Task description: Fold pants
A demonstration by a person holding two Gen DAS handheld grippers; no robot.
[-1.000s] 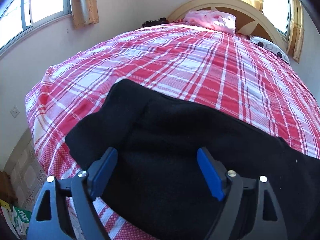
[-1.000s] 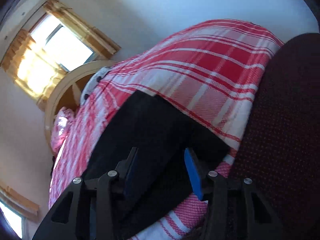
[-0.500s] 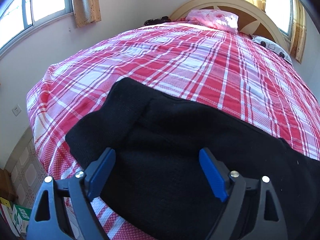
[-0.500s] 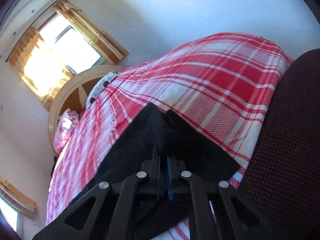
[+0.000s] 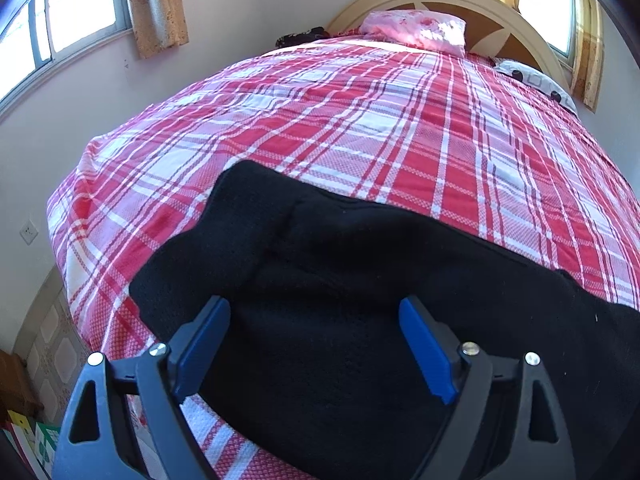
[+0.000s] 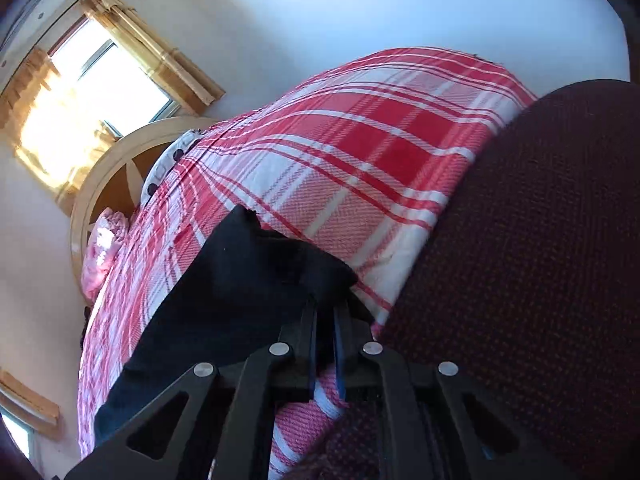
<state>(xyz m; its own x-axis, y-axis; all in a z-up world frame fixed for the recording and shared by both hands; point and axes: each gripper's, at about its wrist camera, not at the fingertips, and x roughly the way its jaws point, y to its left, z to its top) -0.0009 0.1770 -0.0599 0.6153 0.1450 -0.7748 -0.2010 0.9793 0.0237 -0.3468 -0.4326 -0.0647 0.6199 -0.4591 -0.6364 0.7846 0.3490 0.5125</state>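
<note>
Right gripper [image 6: 325, 316] jaws just closing, now pinched on black pants [image 5: 360, 300] end at bed [image 5: 360, 128] foot edge; left gripper [image 5: 316, 340] wide, empty above cloth; fold lift likely next.

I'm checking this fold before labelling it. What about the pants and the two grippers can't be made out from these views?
- Left wrist view: the black pants run off the right and bottom edges, so their full shape is unknown.
- Right wrist view: the right gripper has just closed; its tips hide in dark cloth, so the edge it pinches is unclear.
- Left gripper: open above the pants; contact cannot be told.
</note>
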